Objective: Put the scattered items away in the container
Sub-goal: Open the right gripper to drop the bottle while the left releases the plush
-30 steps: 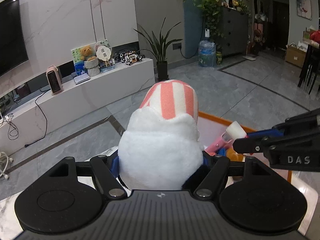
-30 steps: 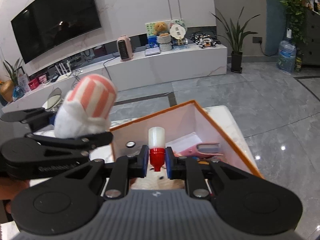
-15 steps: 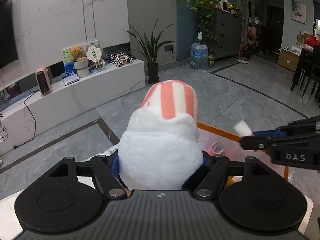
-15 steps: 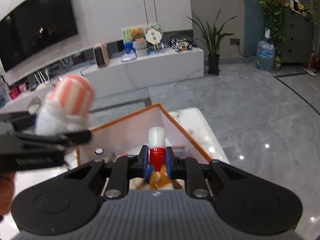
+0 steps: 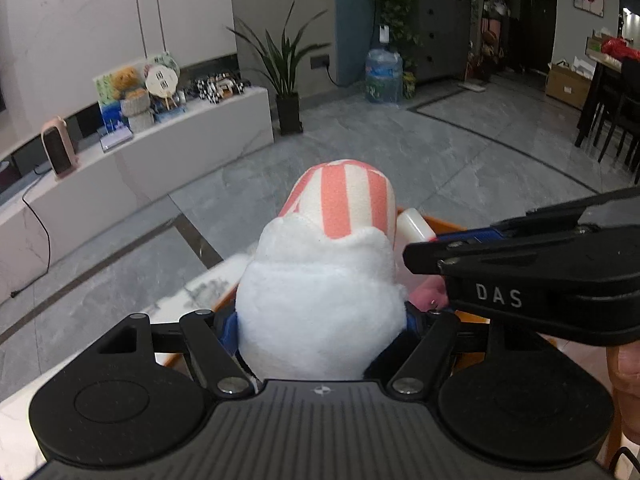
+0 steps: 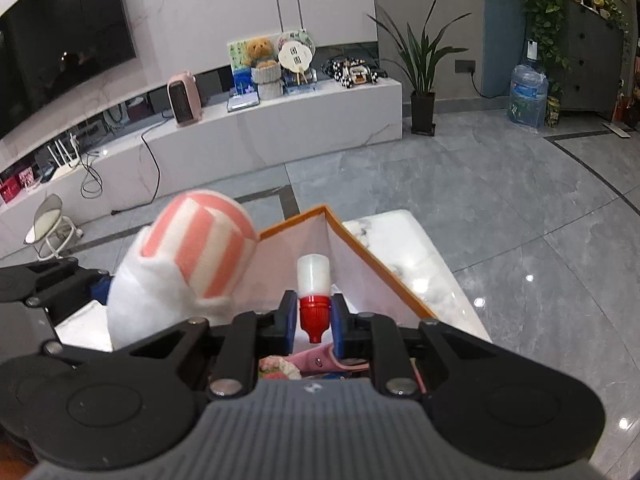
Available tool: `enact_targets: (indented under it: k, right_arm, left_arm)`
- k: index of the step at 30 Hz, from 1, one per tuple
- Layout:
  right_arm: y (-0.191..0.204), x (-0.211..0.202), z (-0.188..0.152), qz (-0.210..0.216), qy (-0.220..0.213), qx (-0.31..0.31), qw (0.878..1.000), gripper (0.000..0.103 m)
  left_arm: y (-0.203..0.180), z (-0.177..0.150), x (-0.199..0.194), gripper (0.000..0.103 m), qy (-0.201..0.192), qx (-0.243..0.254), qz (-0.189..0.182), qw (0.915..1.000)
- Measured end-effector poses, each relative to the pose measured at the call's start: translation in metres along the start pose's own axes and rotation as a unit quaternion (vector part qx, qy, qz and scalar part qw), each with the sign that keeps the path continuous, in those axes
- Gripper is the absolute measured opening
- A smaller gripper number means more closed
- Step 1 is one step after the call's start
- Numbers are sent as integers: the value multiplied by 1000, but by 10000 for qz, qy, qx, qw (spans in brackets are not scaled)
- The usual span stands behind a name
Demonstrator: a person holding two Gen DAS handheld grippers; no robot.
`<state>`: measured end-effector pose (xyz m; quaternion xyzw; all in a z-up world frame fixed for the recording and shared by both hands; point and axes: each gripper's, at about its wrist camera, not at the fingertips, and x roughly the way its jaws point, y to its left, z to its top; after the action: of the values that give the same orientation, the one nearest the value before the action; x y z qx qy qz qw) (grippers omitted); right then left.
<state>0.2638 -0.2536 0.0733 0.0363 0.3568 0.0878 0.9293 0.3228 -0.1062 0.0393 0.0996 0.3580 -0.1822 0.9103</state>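
I'm keeping left gripper (image 5: 320, 320) pinching plush toy (image 5: 324, 280), right gripper (image 6: 314, 320) pinching small bottle (image 6: 314, 292); both now crowding closer together over orange box (image 6: 384, 272).

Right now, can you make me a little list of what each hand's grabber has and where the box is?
left gripper: fingers shut on the fluffy white plush toy with pink and white stripes
right gripper: fingers shut on the small bottle with a red neck and white cap
container: orange-rimmed box with pale walls, open at the top, on a white marble table
bottle position: above the open box
plush position: beside the bottle, at the box's left edge
inside the box: a pink item and others too hidden to name
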Motion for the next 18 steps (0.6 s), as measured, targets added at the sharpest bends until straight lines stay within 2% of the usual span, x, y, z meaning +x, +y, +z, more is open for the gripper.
enact_targets:
  k: [5, 12, 18]
  right_arm:
    - [1, 19, -5, -57, 125, -49, 9999, 19]
    - [1, 34, -11, -132, 258, -106, 9995, 19]
    - [0, 43, -17, -182, 425, -127, 9989, 19]
  left_arm:
    - [6, -10, 17, 84, 193, -67, 22, 9998]
    - [14, -15, 21, 84, 309, -182, 16, 9994]
    - [11, -17, 26, 86, 373, -82, 56, 9993]
